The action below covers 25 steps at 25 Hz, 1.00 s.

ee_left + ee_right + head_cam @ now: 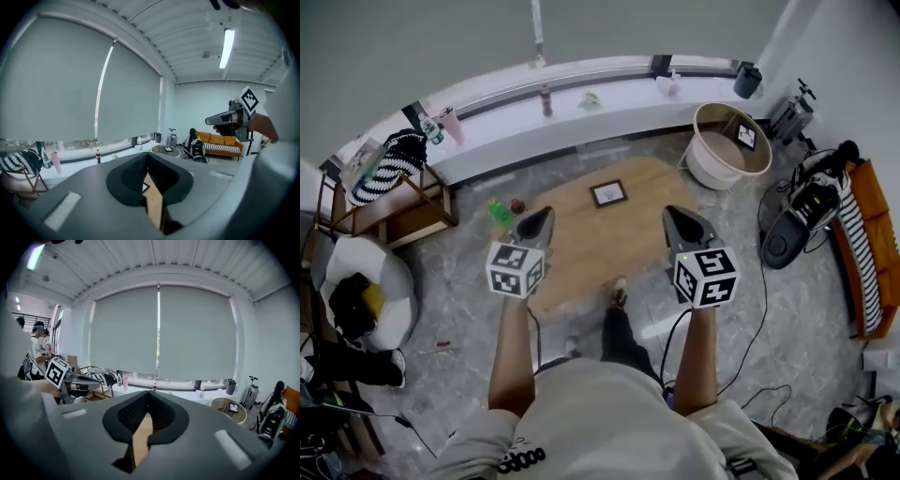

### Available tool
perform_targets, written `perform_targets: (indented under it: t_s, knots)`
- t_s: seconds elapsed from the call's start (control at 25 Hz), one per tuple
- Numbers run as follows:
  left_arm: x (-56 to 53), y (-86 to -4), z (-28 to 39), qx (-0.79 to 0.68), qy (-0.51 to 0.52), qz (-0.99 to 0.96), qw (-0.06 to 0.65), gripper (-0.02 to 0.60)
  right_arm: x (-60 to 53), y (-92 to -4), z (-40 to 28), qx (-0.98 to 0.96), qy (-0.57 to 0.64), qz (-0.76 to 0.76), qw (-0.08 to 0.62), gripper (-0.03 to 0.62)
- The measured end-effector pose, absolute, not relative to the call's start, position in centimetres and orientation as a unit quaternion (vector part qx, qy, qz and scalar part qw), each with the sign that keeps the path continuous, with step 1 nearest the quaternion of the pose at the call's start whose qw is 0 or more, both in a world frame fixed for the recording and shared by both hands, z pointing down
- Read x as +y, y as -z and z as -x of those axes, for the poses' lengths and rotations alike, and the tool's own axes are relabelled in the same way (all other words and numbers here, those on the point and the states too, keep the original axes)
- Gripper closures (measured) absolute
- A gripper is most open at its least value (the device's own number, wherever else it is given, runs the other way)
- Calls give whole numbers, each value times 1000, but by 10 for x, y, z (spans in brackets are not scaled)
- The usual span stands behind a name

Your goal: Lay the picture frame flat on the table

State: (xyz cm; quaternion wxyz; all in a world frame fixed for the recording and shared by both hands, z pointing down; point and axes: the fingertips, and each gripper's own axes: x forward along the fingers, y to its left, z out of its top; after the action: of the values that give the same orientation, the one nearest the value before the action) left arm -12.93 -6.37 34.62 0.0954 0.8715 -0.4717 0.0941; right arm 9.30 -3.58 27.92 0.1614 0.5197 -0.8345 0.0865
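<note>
A small dark-edged picture frame (608, 193) lies flat on the far part of the oval wooden table (572, 253). Both grippers are held well above the table's near half, apart from the frame. My left gripper (542, 215) is shut with nothing between its jaws. Through the slit under its tips in the left gripper view (147, 157) show the table top (153, 206) and a corner of the frame (145, 187). My right gripper (675, 214) looks shut and empty as well. In the right gripper view (149, 394) only bare wood (139, 437) shows below the tips.
A round white tub (729, 150) with a second small frame on it stands at the back right. A wooden shelf (389, 211) and bottles (499, 210) are left of the table. A dark appliance (787, 234), cables and an orange sofa (872, 248) are at the right.
</note>
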Motion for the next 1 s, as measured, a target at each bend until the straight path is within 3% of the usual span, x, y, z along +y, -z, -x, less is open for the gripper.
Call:
perform_targets:
  t_s: [0.56,1.0]
  knots:
    - [30,-219,143,-453,-51,-889,-48,571,57,-191,-54,-847,13,-514,135,591]
    - [81,-160,135,-427,-30,-896,-120,571,95,-144,-32,-855,62,-502,116,592]
